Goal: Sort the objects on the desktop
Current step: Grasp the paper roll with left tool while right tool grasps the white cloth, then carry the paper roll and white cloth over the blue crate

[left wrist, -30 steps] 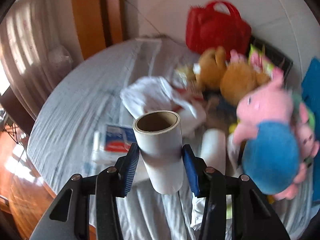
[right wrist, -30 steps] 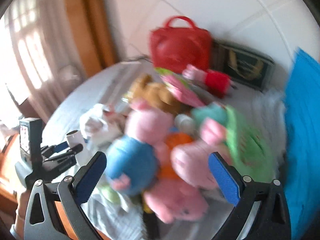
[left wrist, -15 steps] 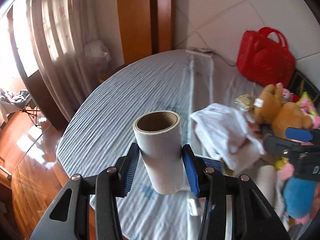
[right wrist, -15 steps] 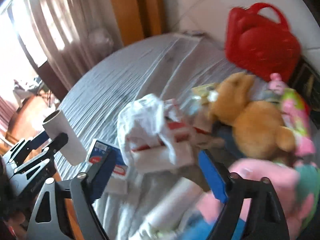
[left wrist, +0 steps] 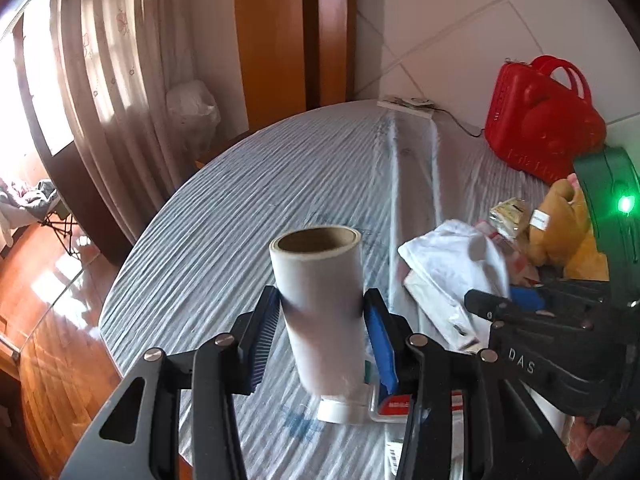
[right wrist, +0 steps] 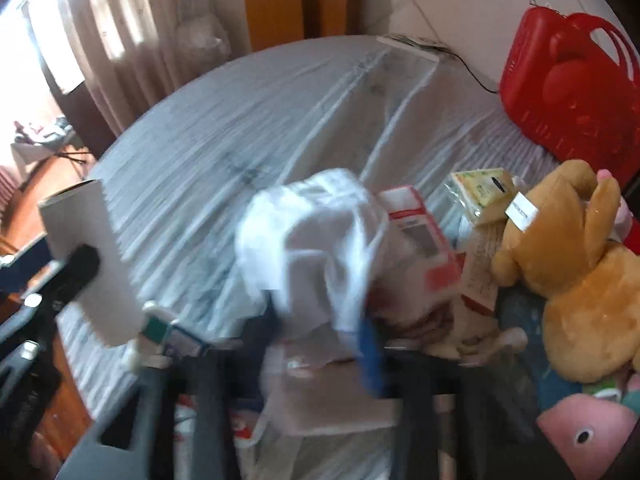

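My left gripper (left wrist: 320,332) is shut on an upright white paper roll (left wrist: 320,300) with a cardboard core, held above the cloth-covered round table (left wrist: 280,184). The roll also shows at the left of the right wrist view (right wrist: 88,264). My right gripper (right wrist: 320,340) has its blue pads around a crumpled white plastic bag (right wrist: 316,240) with boxes under it; the view is blurred. That gripper's black body (left wrist: 560,344) shows at the right of the left wrist view, beside the bag (left wrist: 452,256).
A red handbag (left wrist: 544,120) stands at the back against the tiled wall. A brown plush bear (right wrist: 576,268), a pink plush (right wrist: 584,432), a red and white carton (right wrist: 420,236) and a yellow packet (right wrist: 480,196) crowd the right side. Curtains and wooden floor lie left.
Both grippers have swung left, away from the plush pile. The right gripper has come down over the white bag and narrowed around it. The left keeps hold of the roll.
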Demonstrator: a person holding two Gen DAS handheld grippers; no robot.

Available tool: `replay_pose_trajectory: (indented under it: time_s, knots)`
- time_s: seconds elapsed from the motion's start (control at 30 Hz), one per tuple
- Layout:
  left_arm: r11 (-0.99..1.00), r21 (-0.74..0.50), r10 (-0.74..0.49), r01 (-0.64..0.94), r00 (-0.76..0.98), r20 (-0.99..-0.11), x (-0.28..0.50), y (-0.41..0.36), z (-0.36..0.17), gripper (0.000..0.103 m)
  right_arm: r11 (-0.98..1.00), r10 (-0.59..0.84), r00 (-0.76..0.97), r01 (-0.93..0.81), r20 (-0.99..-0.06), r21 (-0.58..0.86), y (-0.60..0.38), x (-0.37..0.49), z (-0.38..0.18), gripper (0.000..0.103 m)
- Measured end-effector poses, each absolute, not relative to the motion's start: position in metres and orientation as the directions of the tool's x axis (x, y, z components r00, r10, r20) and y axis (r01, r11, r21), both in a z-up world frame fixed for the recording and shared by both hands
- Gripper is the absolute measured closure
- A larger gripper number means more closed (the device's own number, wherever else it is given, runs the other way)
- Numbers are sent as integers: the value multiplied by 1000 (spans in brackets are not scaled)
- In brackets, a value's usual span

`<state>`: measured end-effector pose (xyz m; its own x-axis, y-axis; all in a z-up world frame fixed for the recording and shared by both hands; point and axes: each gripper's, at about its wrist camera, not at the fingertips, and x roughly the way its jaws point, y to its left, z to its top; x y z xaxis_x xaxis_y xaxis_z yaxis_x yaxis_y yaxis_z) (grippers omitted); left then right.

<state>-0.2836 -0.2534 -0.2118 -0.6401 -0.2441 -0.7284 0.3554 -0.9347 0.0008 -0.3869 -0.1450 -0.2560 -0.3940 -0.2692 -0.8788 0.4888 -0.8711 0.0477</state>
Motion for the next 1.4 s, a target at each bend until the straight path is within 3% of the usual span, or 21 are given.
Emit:
replay_pose_trajectory:
  time_s: [0.3, 0.53, 1.0, 1.4]
  knots:
    - [-962, -33, -176, 270, -712, -680, -262, -214, -160, 61, -866, -380, -467, 482, -798, 130, -114, -356, -185, 85]
    - [-989, -42, -86, 140, -793, -604, -246, -150, -107, 61, -901, -371, -593, 415, -715, 123, -50, -313, -111, 85]
    - [-966, -20, 241, -258, -870, -429, -210, 55, -18, 61, -996, -80, -830, 40, -552, 83, 172, -192, -11, 85]
    - [-836, 16, 515, -548, -796, -319, -154, 279, 48, 61, -953, 237, -873, -295, -426, 73, 382, -60, 47, 85]
